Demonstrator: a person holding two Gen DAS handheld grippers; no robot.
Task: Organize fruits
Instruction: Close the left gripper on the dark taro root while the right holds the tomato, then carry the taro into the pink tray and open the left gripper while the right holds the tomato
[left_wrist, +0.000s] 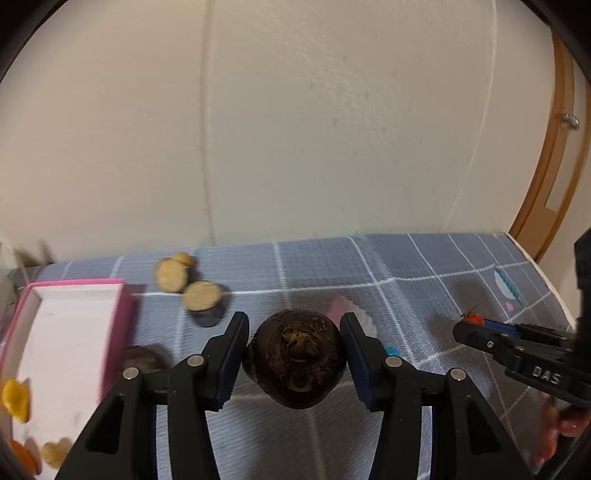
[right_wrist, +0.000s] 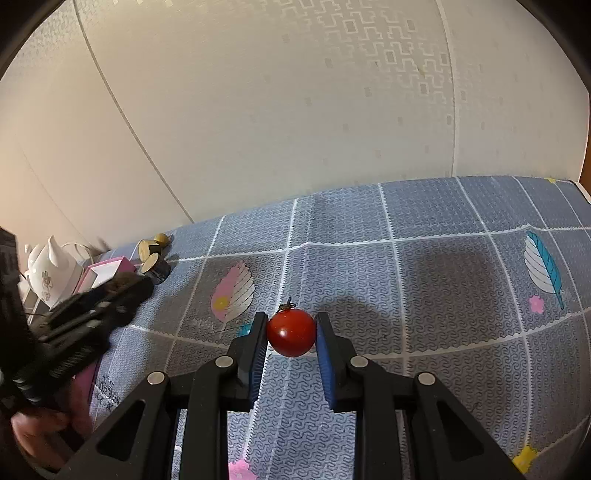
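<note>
Left of centre is crowded: open pink-walled white box (left_wrist: 122, 325), cut tan root slices (left_wrist: 201, 295) beside its far corner, white ceramic kettle (right_wrist: 51, 269) beyond. Blue grid-patterned mat (right_wrist: 443, 280) lies bare to the right and toward the cream wall (right_wrist: 295, 110), which blocks the far edge.

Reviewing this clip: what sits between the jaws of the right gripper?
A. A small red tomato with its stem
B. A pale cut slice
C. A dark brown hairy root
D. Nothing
A: in the right wrist view the right gripper has its jaws shut on the red tomato, pads pressed to both its sides; the dark brown root is in the left gripper instead.
</note>
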